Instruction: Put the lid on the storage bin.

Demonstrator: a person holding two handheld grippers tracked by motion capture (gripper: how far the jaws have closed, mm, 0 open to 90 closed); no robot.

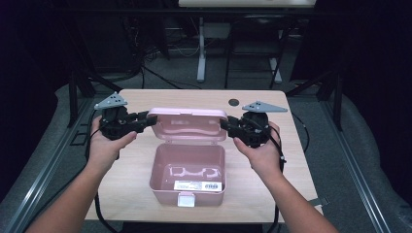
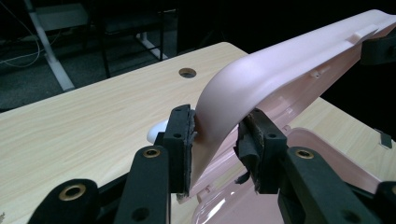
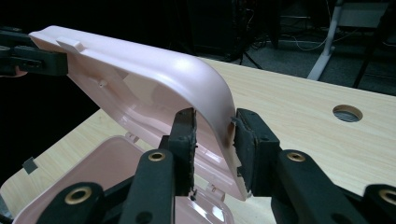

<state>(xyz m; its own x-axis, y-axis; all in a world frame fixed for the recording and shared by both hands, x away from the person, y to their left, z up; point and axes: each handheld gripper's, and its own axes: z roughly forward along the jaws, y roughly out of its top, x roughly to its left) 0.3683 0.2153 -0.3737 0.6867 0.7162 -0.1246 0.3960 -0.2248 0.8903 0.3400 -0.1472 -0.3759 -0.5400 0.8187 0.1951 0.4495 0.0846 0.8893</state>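
Raised lid (image 1: 187, 124) blocks the table's (image 1: 131, 170) centre, open box (image 1: 188, 171) in front, bare tabletop either side

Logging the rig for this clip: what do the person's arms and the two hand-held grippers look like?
Both forearms are bare, no sleeves or gloves. The left hand-held gripper and right hand-held gripper are black, each topped by a grey three-cornered plate with small holes. Black cables trail back along the arms. Up close, the jaws are blocky black bars with brass-ringed bolt holes and worn dark pads.

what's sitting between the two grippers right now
The raised lid of the pink box spans the gap in the high view: the left gripper clamps its left end, the right gripper its right end.
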